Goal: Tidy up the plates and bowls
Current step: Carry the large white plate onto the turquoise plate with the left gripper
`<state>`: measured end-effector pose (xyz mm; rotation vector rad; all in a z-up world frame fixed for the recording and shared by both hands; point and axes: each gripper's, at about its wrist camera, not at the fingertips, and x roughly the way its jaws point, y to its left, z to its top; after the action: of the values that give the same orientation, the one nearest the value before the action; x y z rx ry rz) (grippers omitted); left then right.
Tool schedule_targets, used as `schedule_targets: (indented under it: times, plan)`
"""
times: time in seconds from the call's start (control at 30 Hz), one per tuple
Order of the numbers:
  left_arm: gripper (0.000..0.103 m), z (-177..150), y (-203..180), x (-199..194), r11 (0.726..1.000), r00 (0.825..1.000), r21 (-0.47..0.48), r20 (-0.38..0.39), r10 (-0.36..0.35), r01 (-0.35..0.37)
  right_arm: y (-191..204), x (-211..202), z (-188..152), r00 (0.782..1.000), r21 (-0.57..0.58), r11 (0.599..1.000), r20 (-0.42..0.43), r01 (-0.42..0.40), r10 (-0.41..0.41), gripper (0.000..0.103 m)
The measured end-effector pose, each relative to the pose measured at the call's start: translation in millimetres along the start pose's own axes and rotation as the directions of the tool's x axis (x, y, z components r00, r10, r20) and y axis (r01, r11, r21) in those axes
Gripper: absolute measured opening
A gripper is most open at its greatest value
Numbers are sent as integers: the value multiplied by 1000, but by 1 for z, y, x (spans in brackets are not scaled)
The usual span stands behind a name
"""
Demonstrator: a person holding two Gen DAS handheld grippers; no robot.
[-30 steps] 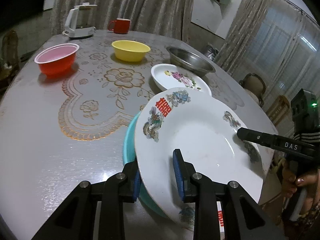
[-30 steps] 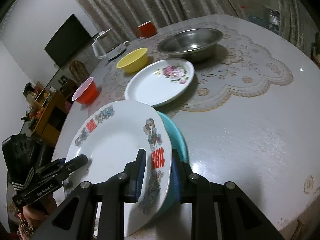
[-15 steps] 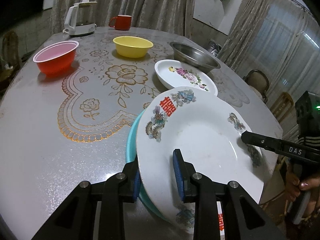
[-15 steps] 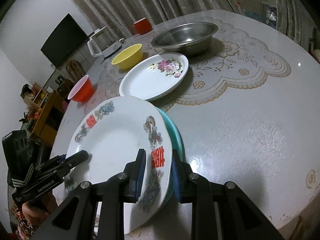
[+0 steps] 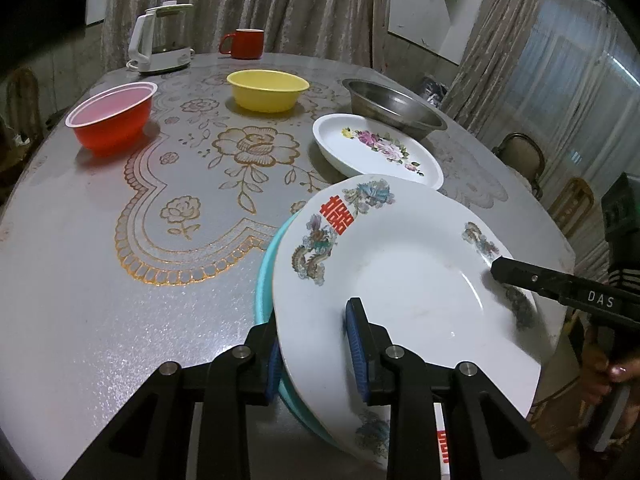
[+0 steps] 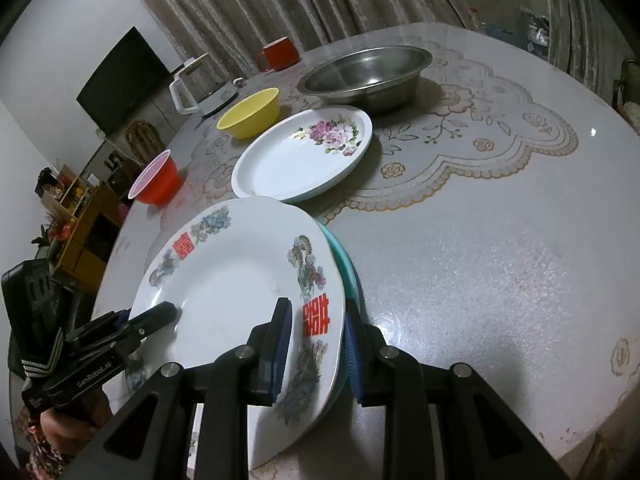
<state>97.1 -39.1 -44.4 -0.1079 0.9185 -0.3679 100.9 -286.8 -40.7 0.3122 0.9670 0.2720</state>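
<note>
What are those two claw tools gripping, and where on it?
Both grip the dragon-patterned white plate by its rim, together with the teal plate beneath: left gripper on one edge, right gripper opposite.

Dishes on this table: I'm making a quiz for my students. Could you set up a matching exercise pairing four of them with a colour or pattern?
Things:
1. bowl nearest the kettle
2. bowl by the table's left edge
3. plate held by both grippers
4. plate lying free on the table

Descriptions:
A. pink roses
B. red
C. yellow
D. red characters with dragons

Pairs: 1-C, 2-B, 3-D, 4-A
</note>
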Motion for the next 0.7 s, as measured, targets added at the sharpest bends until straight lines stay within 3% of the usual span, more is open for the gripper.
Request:
schedule_targets:
  times: [0.33, 0.7]
  plan:
    - [30, 0, 0, 0, 1000, 1000, 11, 5, 13, -13, 17, -8, -1, 992, -93, 989, 54, 119, -114, 26]
    - [28, -2, 1, -11, 1000, 1000, 21, 18, 18, -18, 14, -9, -5, 993, -80, 991, 44, 108, -105, 26]
